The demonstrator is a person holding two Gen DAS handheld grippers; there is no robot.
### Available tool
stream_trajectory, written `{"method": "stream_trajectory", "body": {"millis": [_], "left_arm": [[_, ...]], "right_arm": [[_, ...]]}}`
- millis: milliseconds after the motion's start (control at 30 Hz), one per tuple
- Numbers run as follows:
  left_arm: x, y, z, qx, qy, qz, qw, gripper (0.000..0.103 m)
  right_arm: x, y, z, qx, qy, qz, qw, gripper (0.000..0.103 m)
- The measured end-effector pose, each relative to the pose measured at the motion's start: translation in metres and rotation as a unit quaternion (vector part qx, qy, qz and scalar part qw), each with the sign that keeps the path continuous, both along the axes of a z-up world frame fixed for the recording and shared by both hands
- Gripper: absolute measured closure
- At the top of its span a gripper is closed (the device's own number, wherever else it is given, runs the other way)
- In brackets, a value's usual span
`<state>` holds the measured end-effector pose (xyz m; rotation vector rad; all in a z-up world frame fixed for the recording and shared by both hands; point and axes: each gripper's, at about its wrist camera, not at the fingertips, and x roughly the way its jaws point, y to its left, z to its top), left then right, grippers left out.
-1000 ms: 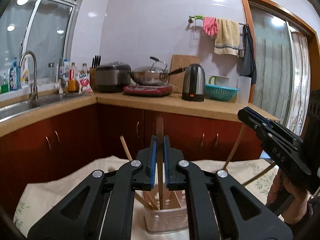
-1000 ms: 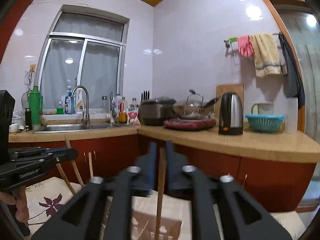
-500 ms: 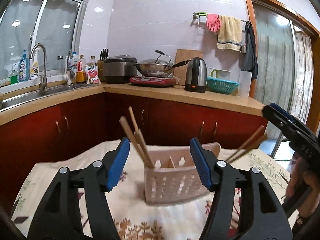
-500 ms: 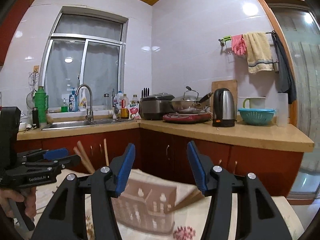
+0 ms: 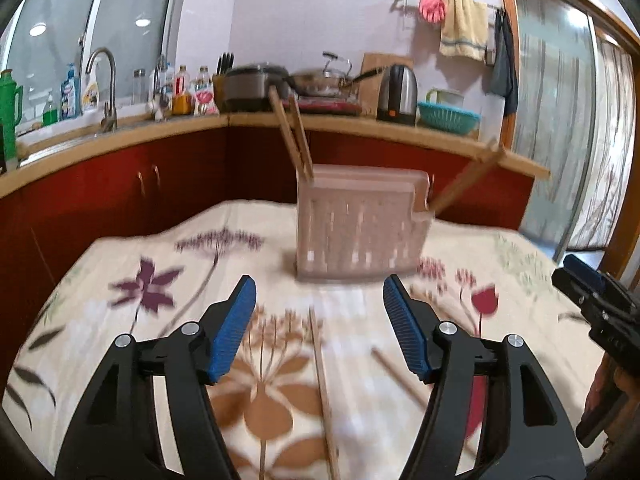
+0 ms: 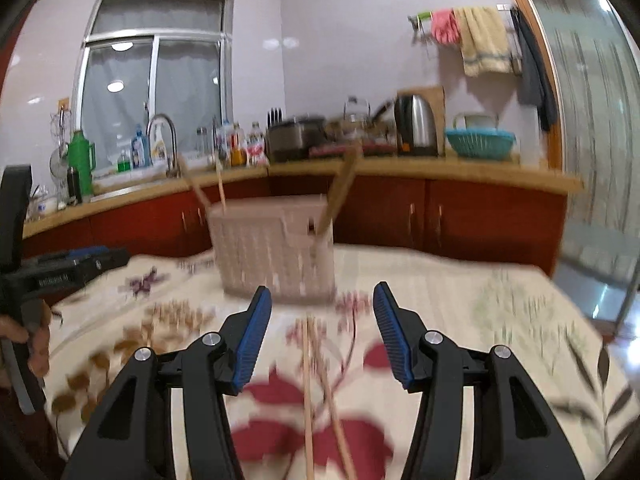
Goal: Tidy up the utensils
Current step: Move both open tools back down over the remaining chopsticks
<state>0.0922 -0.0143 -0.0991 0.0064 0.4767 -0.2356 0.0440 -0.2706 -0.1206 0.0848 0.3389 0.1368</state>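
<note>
Chopsticks lie loose on the flowered tablecloth (image 5: 132, 264): one chopstick (image 5: 325, 396) runs lengthwise between the left gripper's (image 5: 319, 328) jaws, a second stick (image 5: 396, 376) lies angled just beside it toward the right finger. In the right wrist view a crossed pair (image 6: 316, 396) lies between the jaws of the right gripper (image 6: 322, 330). Both grippers are spread wide and hold nothing. Further back stands the slotted holder (image 5: 356, 232), well apart from both grippers, with chopsticks (image 5: 294, 136) leaning out of its left end and more (image 5: 466, 178) leaning out of its right end. Judgement: sticks look light, stiff, thin and smooth, likely to roll or slip; pinch near mid-length, across the shaft, one at a time. The crossed pair may come up together or scissor. Frames are motion-blurred; stick ends unclear.
</note>
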Motion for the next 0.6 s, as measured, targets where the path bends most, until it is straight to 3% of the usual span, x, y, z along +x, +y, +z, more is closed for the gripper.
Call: {"method": "stream_trajectory", "body": {"millis": [267,433,600], "left_arm": [[-0.038,-0.001,-0.051,0.03,0.062,-0.006,0.9976,0.039],[-0.051,0.001,-0.072,0.032,0.092,-0.005,0.9952,0.041],[-0.054,0.001,-0.089,0.03,0.124,-0.008,0.9917,0.05]], "right_arm": [[-0.03,0.007,-0.059,0.001,0.079,0.021,0.997,0.065],[-0.037,0.009,-0.08,0.002,0.102,0.027,0.994,0.069],[-0.042,0.009,-0.093,-0.004,0.115,0.023,0.993,0.074]]}}
